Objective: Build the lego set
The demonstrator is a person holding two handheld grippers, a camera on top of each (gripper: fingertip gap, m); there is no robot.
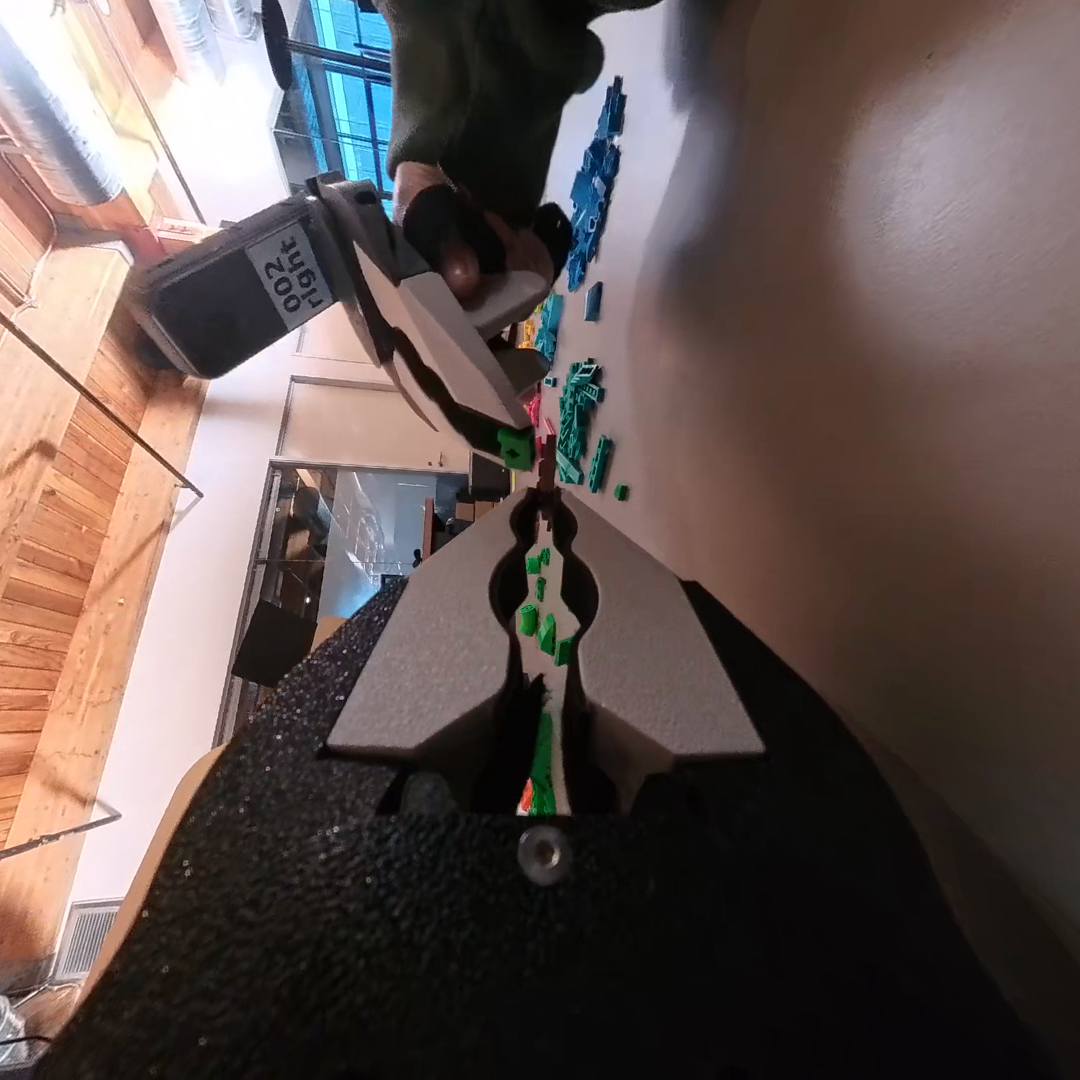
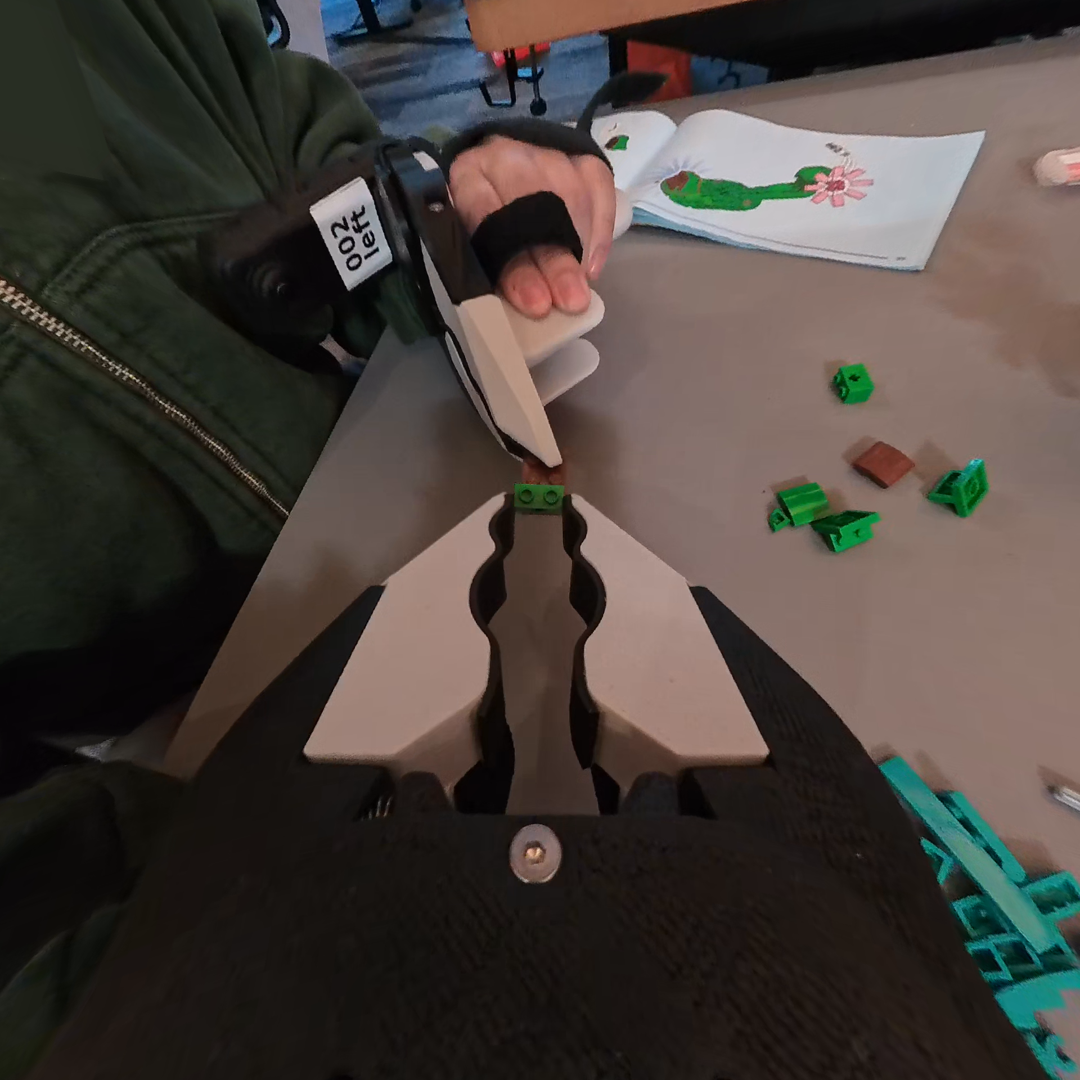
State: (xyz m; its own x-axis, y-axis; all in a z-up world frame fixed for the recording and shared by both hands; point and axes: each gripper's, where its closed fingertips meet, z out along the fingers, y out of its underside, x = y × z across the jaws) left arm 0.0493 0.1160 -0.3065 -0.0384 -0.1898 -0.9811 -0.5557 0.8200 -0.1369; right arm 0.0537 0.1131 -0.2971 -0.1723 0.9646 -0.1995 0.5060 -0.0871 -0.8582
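Note:
My right gripper (image 2: 539, 504) is shut on a small green two-stud brick (image 2: 538, 497), held at its tips above the grey table (image 2: 730, 631). My left gripper (image 1: 546, 498) is shut on a small brown piece (image 1: 547, 488). In the right wrist view the left gripper (image 2: 546, 463) comes down from the upper left, and its brown piece (image 2: 535, 471) touches the far side of the green brick. In the left wrist view the right gripper (image 1: 522, 439) reaches in from the upper left with the green brick (image 1: 516, 451).
Loose green bricks (image 2: 844, 529) and a brown tile (image 2: 882, 463) lie to the right. An open instruction booklet (image 2: 789, 193) lies at the back. Teal pieces (image 2: 993, 911) sit near right. Blue (image 1: 596, 193) and teal (image 1: 578, 426) piles show in the left wrist view.

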